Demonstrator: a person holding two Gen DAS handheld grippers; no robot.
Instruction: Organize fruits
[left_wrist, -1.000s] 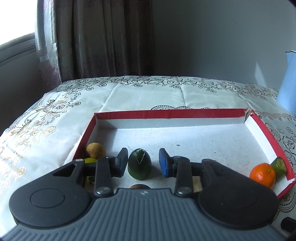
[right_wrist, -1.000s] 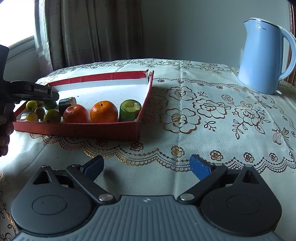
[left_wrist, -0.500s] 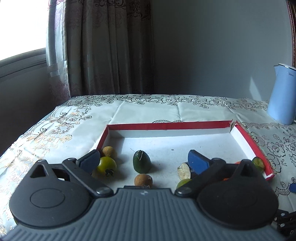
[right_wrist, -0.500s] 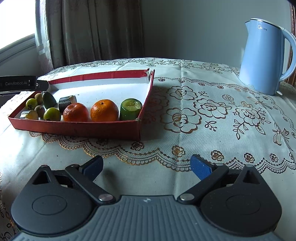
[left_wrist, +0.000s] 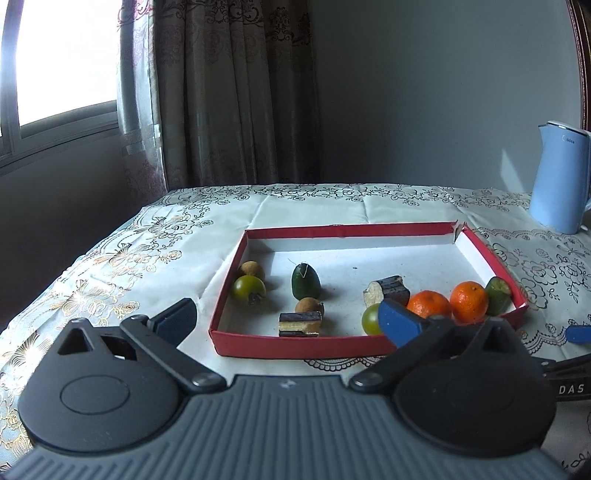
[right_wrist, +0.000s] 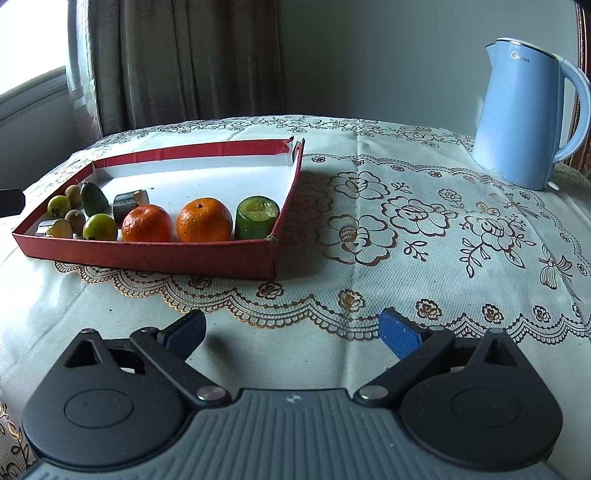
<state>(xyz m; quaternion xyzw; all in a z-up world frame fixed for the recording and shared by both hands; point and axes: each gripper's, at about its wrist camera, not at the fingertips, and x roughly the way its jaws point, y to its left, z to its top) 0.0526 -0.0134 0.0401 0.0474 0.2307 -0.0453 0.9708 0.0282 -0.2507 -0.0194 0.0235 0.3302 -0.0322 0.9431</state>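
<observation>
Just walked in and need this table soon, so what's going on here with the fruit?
A person with a handheld gripper in each hand is sorting fruit into a red tray on the tablecloth. Two oranges, green tomatoes, a dark green fruit and small brown fruits already lie inside it. The left gripper hangs in front of the tray's near wall, its jaws just opened wide and empty. The right gripper hovers open over bare cloth, holding nothing. A blue kettle stands apart.
</observation>
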